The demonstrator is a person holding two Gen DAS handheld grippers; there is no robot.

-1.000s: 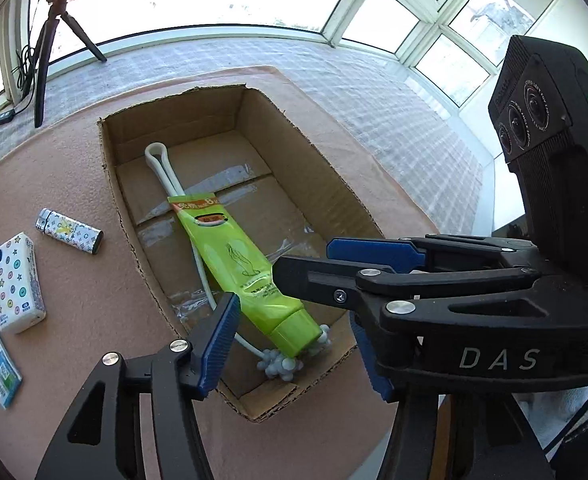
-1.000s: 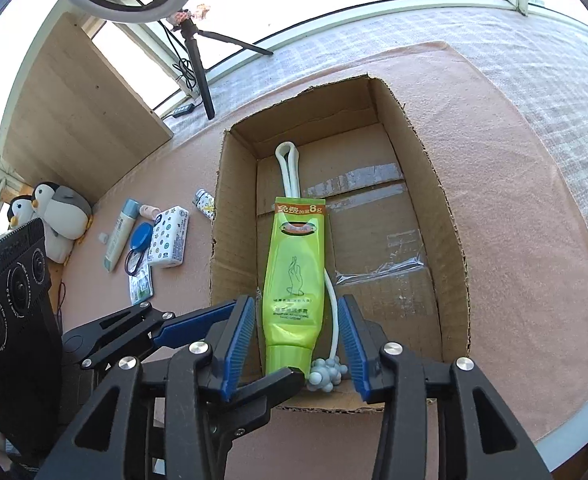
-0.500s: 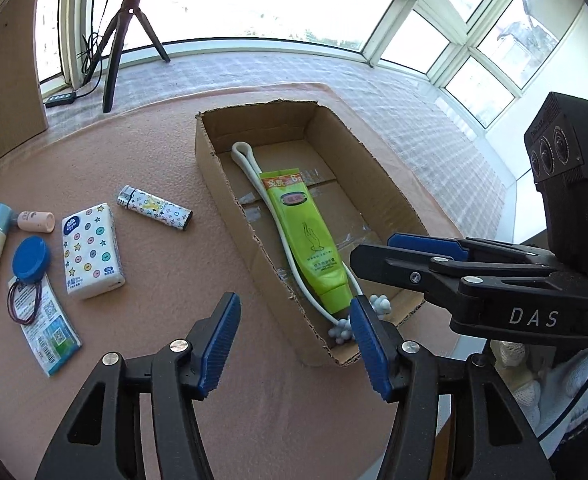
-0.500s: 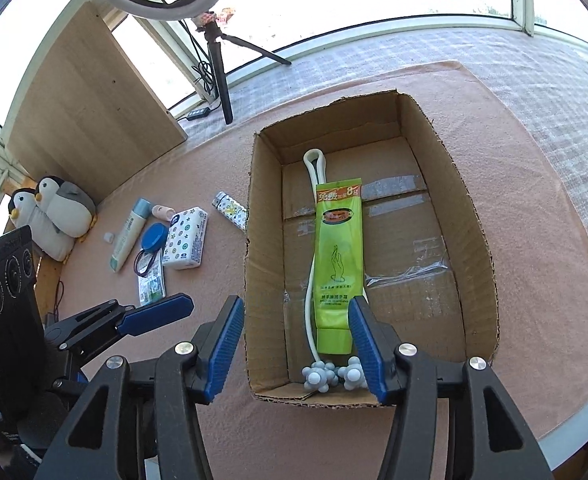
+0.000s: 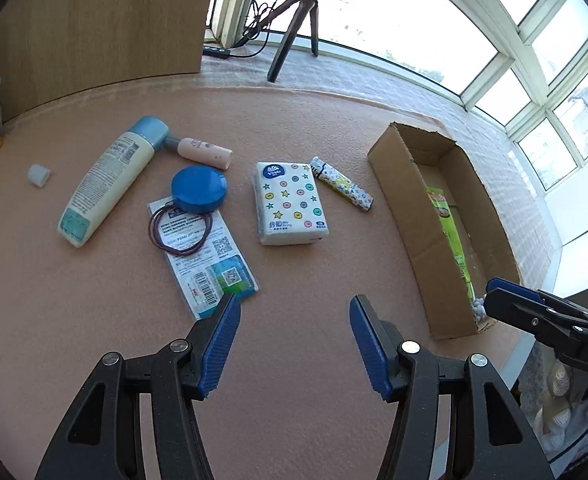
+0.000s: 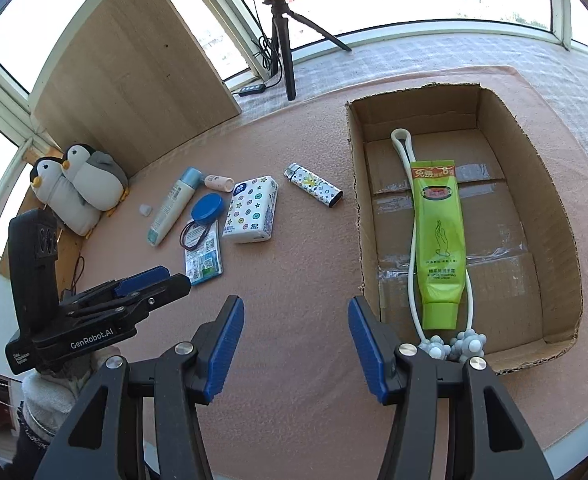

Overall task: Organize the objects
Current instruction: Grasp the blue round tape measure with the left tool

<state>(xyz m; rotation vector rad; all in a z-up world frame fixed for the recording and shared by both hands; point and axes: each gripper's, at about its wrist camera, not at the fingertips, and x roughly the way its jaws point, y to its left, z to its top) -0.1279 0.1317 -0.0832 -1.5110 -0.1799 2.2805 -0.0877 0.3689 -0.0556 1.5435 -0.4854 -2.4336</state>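
A cardboard box on the pink mat holds a green tube and a white massager with knobbed ends. Left of the box lie a patterned lighter, a tissue pack, a blue round case, a flat packet with hair ties, a white lotion bottle and a small pink tube. My left gripper is open above the mat near the packet. Open too, my right gripper hovers beside the box's near corner.
A small white cap lies left of the lotion bottle. Two plush penguins sit at the mat's far left beside a wooden board. A tripod stands behind the mat by the windows. The table edge runs just right of the box.
Both grippers have swung left and back from over the box. The left one now faces the loose items on the mat. The tube and massager stay in the box.
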